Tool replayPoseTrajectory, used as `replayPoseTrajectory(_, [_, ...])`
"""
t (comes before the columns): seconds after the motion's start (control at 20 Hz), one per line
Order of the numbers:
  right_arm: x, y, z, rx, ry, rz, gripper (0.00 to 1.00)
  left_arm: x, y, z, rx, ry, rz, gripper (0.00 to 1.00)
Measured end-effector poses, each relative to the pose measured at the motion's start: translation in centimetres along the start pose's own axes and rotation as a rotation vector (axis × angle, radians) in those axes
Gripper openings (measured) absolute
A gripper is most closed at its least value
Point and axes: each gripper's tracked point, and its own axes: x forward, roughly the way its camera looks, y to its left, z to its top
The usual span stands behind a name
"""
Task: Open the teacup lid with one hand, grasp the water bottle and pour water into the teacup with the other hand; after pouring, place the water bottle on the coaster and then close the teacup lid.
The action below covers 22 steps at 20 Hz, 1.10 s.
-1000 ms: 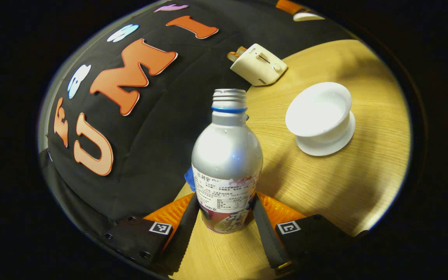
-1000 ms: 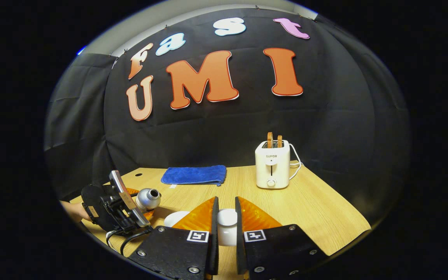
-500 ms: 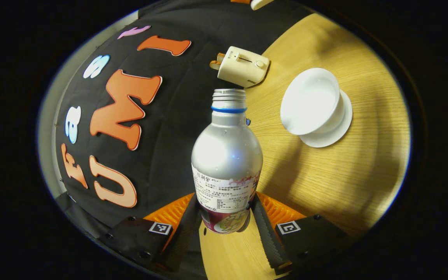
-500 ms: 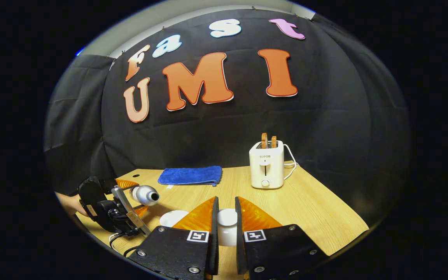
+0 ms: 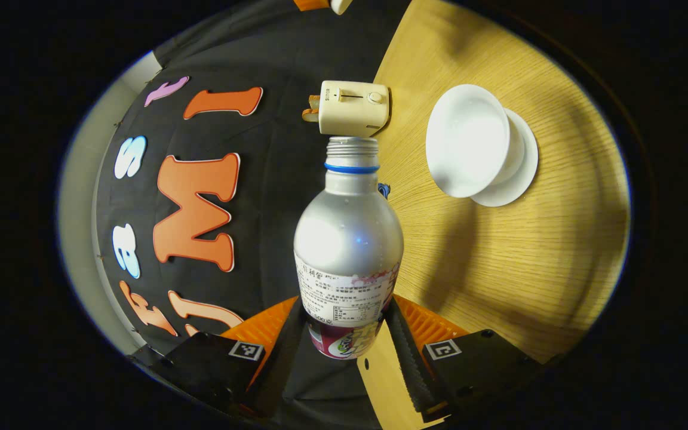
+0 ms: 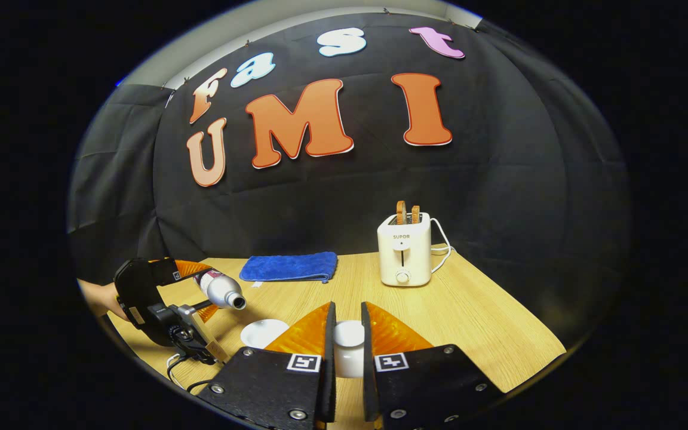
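Tilted further than a second ago: silver metal water bottle point(image 5: 349, 239) now close to horizontal in the right gripper view point(image 6: 222, 288), open mouth aimed toward the white teacup point(image 6: 263, 332), mouth above and left of the cup rim. No water stream discernible.

Left gripper point(image 5: 347, 325) clamped on the bottle's lower labelled body, one finger on each side, both pressing; opening about bottle-width. Cap off, blue ring under the threaded neck. Seen from the right gripper view as a black body point(image 6: 153, 292) with a person's hand point(image 6: 94, 297) behind it.

In the left gripper view, white teacup point(image 5: 468, 140) sitting uncovered on its white saucer point(image 5: 520, 170) on the light wooden desk point(image 5: 517, 257), right of the bottle neck and apart from it.

Right gripper point(image 6: 347, 352) nearly closed, fingers pinched on the white knob of the teacup lid point(image 6: 349, 346), held off the cup, right of it, same as earlier frames.

Background: cream toaster point(image 6: 404, 251) with two slices up, folded blue cloth point(image 6: 289, 267) on the desk far side.

Coaster not identifiable.
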Motion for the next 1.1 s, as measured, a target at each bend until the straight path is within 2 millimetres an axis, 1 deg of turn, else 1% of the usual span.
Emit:
replayPoseTrajectory(0.3, [0.1,0.0,-0.4,0.001,0.006,0.007,0.19,0.4,1.0,0.0,0.127,-0.024,0.017,0.83])
replayPoseTrajectory(0.5, [0.2,-0.2,-0.4,0.008,0.008,0.005,0.19,0.8,1.1,0.2,0.184,-0.034,0.013,0.83])
replayPoseTrajectory(0.7, [0.5,-0.2,-0.4,0.013,0.011,0.009,0.19,0.9,1.9,-0.1,0.232,-0.04,0.022,0.83])
replayPoseTrajectory(0.9, [0.5,0.2,-0.6,0.002,0.017,0.017,0.19,1.3,3.4,-0.5,0.279,-0.041,0.041,0.83])
replayPoseTrajectory(1.1, [0.7,0.8,-1.0,0.004,0.022,0.03,0.19,1.0,5.3,-1.0,0.312,-0.043,0.077,0.84])
